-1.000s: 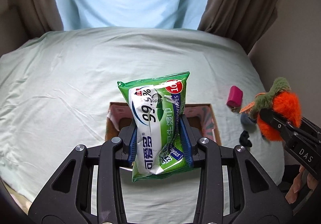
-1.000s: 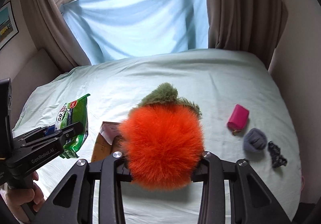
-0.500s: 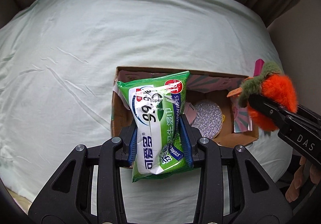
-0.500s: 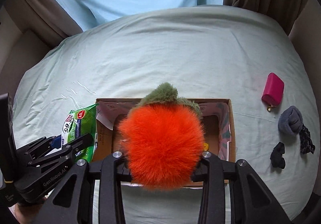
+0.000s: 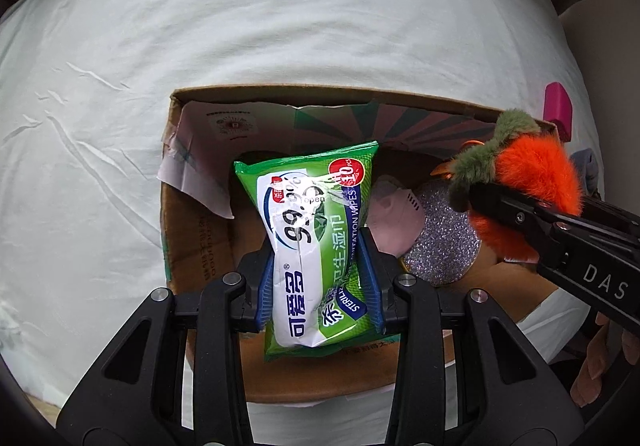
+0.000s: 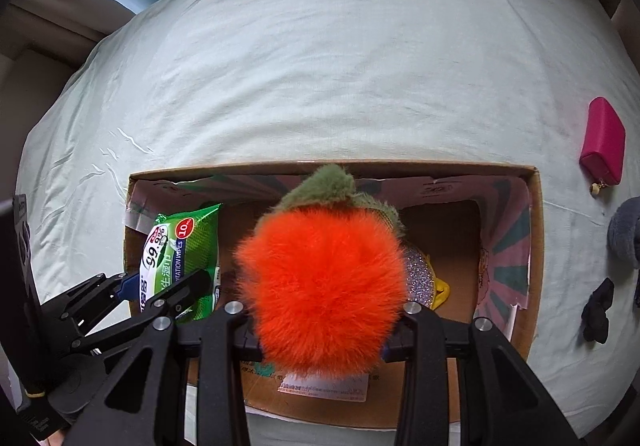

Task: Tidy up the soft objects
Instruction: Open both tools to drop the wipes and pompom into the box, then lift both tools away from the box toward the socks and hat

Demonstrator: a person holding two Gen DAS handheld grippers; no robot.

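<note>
Wipes pack (image 5: 316, 246) and plush carrot (image 6: 324, 286) over box (image 6: 536, 246)

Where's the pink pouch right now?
The pink pouch lies on the bed sheet at the far right of the right wrist view, outside the cardboard box, beyond the grey sock.

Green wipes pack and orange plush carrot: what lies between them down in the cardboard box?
In the left wrist view, a pale pink item and a silver glitter disc lie between them.
</note>
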